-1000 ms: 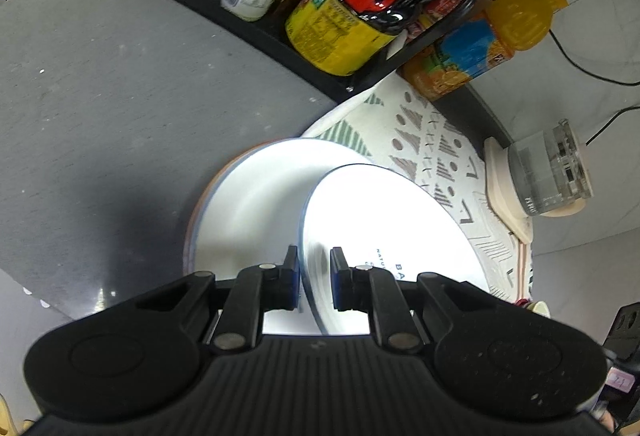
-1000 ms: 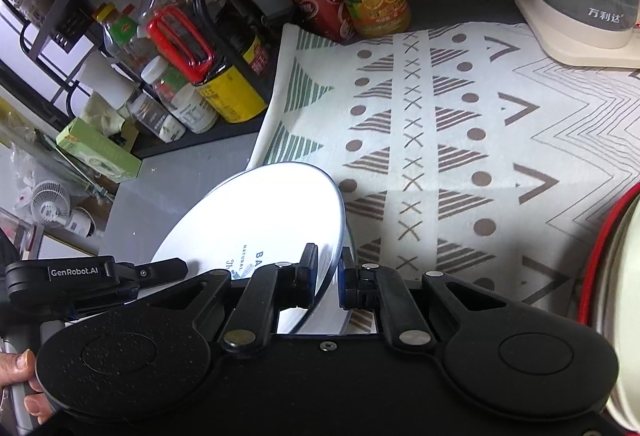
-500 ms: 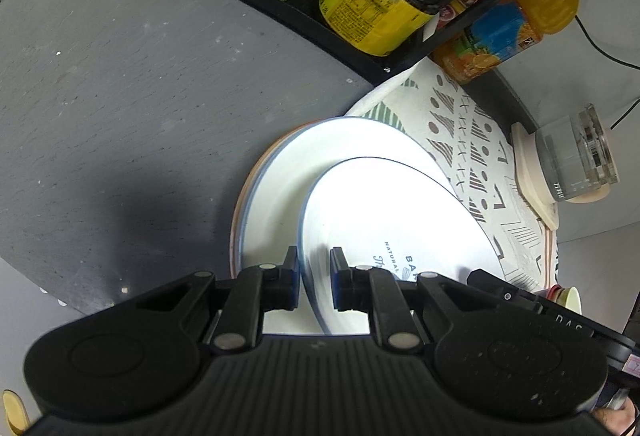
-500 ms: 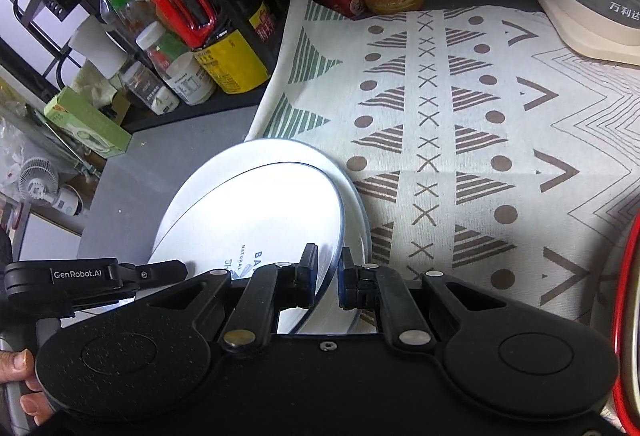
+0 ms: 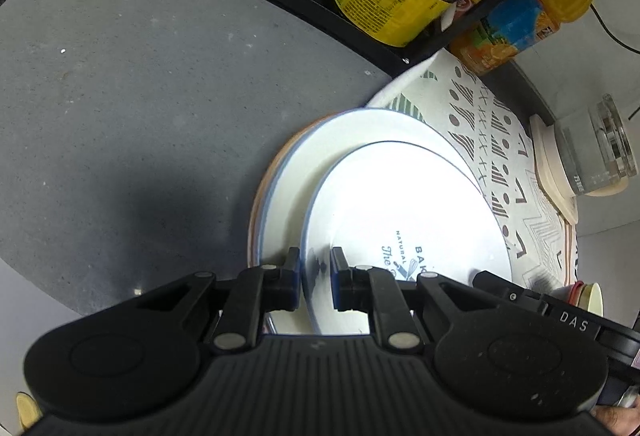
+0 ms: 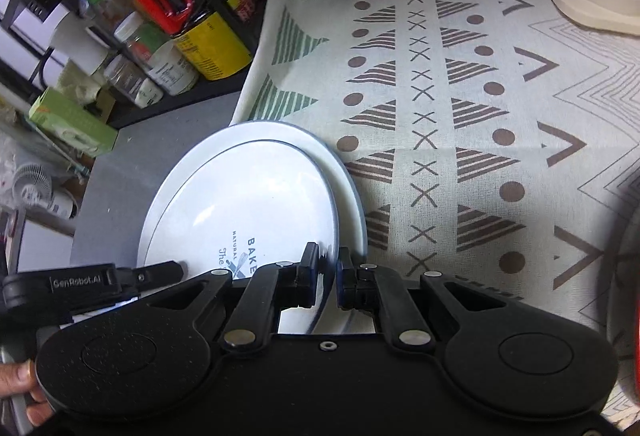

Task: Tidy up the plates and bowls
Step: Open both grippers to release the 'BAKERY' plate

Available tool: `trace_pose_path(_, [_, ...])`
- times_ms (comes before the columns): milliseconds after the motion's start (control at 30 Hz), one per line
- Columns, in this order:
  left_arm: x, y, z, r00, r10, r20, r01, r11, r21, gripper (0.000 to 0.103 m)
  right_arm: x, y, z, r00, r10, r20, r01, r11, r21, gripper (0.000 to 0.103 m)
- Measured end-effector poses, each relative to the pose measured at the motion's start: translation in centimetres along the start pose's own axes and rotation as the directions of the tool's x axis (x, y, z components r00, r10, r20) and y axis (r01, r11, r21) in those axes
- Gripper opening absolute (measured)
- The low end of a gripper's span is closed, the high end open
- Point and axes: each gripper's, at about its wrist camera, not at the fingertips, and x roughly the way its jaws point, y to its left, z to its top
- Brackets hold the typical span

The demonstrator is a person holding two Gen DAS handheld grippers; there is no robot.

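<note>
Plate hovering over the stack

Worktop (image 5: 120, 108) is carrying a stack of plates (image 5: 288, 188) beside a patterned cloth (image 6: 460, 108). Directly above the stack, a white plate (image 5: 400, 204) is hanging tilted, with the left gripper (image 5: 315, 278) and right gripper (image 6: 328, 276) each clamping narrowly on opposite rims, equally near.
</note>
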Motion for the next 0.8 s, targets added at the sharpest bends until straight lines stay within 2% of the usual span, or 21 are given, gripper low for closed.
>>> trace_pose_path(267, [-0.5, 0.0, 1.0, 1.000, 0.015, 0.005, -0.015, 1.000, -0.006, 0.013, 0.7, -0.2, 0.4, 1.000, 0.004, 0.001, -0.004, 1.000, 0.030, 0.009])
trace_pose_path(533, [-2.9, -0.6, 1.6, 0.996, 0.044, 0.075, -0.045, 0.999, 0.009, 0.017, 1.1, -0.2, 0.2, 1.000, 0.012, -0.018, -0.011, 0.999, 0.041, 0.010])
trace_pose_path(800, [-4.3, -0.2, 1.8, 0.993, 0.064, 0.098, -0.064, 0.998, 0.002, 0.017, 1.4, 0.4, 0.1, 1.000, -0.008, -0.017, 0.008, 1.000, 0.002, 0.010])
